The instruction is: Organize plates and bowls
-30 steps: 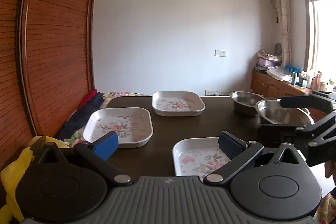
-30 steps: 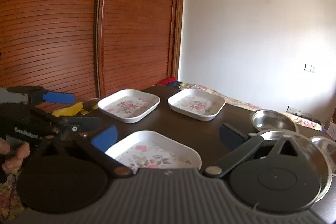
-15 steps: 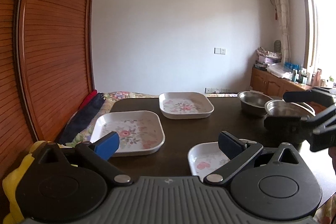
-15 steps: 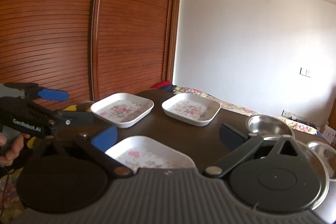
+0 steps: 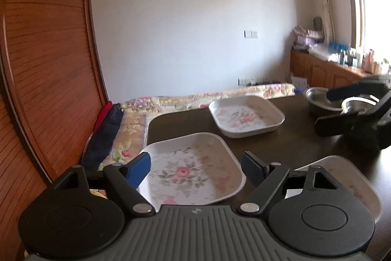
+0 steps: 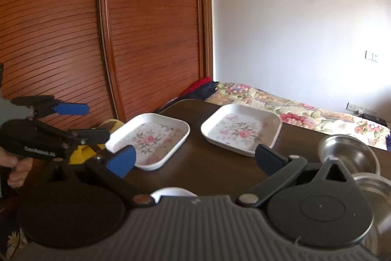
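square floral plate [image 5: 193, 170], flat, between open hand-held gripper [image 5: 195, 168]

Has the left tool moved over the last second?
Yes. The left tool swung left and forward: against the fixed wall switch, the left plate now sits between its open fingers, no longer the nearest plate.

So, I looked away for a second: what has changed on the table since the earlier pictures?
Both views have swung left. The left hand-held gripper now faces the nearer floral plate; the right hand-held gripper aims past the closest plate. Nothing was grasped or released. Plates and steel bowls stayed put, both grippers open.
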`<action>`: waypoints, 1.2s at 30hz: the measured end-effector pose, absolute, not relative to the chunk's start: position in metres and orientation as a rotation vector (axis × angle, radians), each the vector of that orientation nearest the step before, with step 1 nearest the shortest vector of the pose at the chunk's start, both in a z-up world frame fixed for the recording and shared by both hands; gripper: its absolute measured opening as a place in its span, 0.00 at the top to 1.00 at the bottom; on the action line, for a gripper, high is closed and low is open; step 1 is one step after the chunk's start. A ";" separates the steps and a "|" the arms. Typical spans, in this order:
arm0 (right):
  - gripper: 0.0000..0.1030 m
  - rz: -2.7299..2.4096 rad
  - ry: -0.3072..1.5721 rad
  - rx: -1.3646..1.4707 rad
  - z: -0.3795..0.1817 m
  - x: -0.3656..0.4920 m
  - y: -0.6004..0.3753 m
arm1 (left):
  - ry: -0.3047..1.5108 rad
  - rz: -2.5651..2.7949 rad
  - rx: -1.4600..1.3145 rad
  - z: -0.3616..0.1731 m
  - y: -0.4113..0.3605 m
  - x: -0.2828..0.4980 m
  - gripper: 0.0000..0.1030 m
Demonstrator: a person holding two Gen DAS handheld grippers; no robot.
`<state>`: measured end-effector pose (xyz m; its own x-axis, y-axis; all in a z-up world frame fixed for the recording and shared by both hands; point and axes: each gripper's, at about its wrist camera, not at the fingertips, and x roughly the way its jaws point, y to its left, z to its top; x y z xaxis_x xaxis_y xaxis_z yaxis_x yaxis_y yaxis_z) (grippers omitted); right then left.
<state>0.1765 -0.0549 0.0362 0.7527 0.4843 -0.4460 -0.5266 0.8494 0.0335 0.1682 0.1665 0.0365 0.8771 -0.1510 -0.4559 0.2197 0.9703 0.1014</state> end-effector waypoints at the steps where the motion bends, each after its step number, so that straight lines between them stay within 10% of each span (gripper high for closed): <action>1: 0.00 0.554 0.464 -0.096 0.037 0.181 -0.050 | 0.474 -0.188 0.163 0.034 0.170 0.174 0.00; 14: 0.00 0.601 0.598 -0.091 0.020 0.240 0.002 | 0.597 -0.213 0.146 0.013 0.208 0.235 0.14; 23: 0.51 0.636 0.722 -0.063 0.001 0.272 0.018 | 0.651 -0.207 0.088 -0.003 0.230 0.261 0.21; 36: 0.64 0.640 0.827 -0.024 -0.019 0.292 0.022 | 0.698 -0.228 0.047 -0.013 0.237 0.266 0.33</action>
